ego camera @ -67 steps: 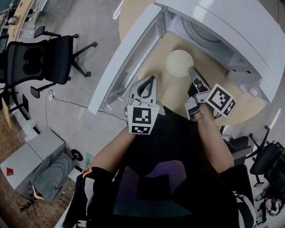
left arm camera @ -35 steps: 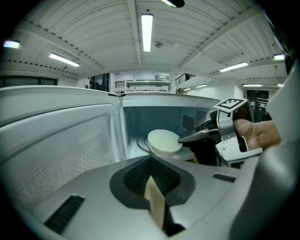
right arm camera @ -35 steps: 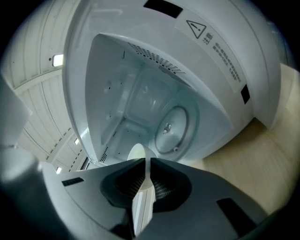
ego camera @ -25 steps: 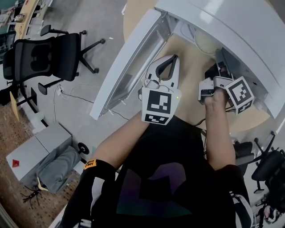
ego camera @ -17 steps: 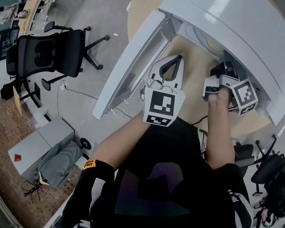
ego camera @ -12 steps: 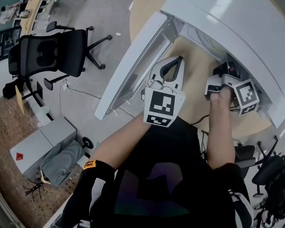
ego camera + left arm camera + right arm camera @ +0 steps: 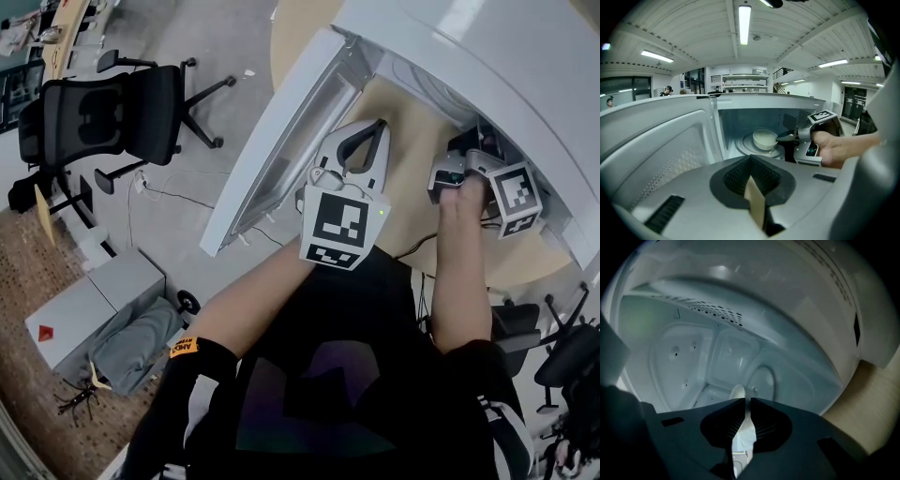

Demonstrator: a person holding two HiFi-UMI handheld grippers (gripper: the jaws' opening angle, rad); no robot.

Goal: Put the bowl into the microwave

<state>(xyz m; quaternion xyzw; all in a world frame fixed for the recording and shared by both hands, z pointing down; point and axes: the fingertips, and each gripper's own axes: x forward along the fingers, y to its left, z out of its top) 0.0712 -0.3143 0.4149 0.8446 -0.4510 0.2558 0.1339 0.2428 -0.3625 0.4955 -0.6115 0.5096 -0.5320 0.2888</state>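
The white bowl (image 7: 765, 139) sits on the glass turntable (image 7: 744, 148) inside the open white microwave (image 7: 487, 56). My right gripper (image 7: 781, 137) reaches into the cavity and is shut on the bowl's near rim. In the right gripper view, the pale rim (image 7: 739, 393) shows pinched between the dark jaws. From the head view the bowl is hidden under the microwave's top, and only the body of the right gripper (image 7: 472, 150) shows. My left gripper (image 7: 371, 126) hovers in front of the opening, beside the open door (image 7: 281, 141), shut and holding nothing.
The microwave stands on a round wooden table (image 7: 412, 131), its door swung out to the left. On the floor to the left are a black office chair (image 7: 112, 112) and a grey cabinet (image 7: 84, 319). More chairs (image 7: 562, 347) stand at the right.
My right gripper carried the bowl from the table in front of the microwave into the cavity. The left gripper moved forward toward the opening. Over the last half second little has shifted.
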